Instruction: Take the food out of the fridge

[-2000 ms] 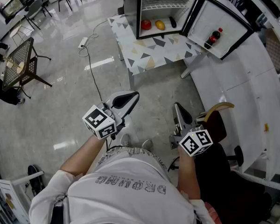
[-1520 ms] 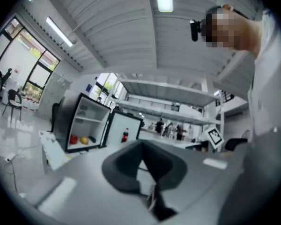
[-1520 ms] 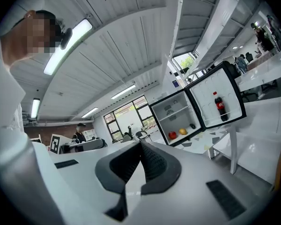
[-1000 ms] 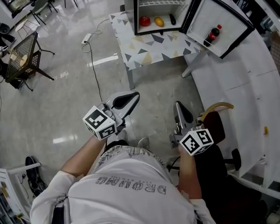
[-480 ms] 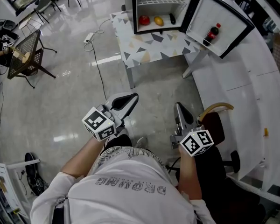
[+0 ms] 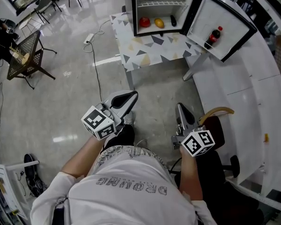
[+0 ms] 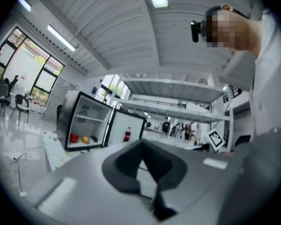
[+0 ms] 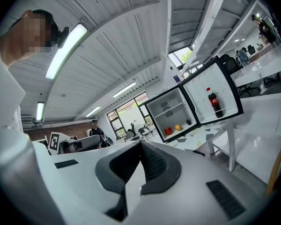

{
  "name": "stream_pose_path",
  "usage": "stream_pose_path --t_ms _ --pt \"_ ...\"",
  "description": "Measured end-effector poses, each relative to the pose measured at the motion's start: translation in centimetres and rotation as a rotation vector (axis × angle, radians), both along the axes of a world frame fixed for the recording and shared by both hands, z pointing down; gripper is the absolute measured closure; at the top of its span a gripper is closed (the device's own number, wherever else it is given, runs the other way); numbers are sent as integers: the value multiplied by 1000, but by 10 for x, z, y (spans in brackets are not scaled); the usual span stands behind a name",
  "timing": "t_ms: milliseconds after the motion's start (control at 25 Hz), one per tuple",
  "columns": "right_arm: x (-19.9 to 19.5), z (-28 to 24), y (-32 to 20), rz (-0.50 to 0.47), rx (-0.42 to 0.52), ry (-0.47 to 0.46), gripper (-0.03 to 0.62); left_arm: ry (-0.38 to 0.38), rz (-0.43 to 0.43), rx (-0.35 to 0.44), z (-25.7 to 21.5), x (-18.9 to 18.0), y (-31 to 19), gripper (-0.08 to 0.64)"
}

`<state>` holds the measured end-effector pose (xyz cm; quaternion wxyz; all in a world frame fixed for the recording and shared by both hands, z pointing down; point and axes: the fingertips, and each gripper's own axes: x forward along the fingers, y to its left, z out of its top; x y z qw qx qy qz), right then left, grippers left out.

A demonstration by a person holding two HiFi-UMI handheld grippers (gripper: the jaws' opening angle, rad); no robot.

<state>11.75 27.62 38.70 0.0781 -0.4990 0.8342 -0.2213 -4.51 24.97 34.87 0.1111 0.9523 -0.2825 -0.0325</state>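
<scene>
A small black fridge [image 6: 131,8] stands on a patterned table [image 6: 150,48] far ahead, with its door [image 6: 227,25] swung open to the right. On its floor lie a red fruit [image 6: 144,21], a yellow fruit [image 6: 159,23] and a dark item [image 6: 173,20]. A cola bottle [image 6: 214,36] sits in the door shelf. My left gripper [image 6: 131,97] and right gripper [image 6: 179,108] are held low near my body, well short of the fridge. Both are shut with nothing between the jaws. The left gripper view shows the fridge [image 7: 71,125] small at mid-left, and the right gripper view shows the fridge [image 8: 152,118] at centre right.
A power strip [image 6: 88,38] and cable trail across the glossy floor left of the table. A wire chair [image 6: 23,55] stands at far left. A long white counter [image 6: 246,93] runs along the right, with a dark chair [image 6: 215,125] beside my right hand.
The view has crept forward slightly. Both grippers stay shut and hold almost the same place in front of my body. The fridge contents are unmoved.
</scene>
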Motion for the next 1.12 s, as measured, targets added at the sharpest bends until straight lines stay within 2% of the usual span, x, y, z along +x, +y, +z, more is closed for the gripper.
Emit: stream_pose_path --t_ms 440,1120 --pt "3 10 -77 16 -12 16 601 3 11 3 8 -2 -80 552" --pt "-41 16 -242 32 -44 36 601 0 50 -44 27 -38 -246 552"
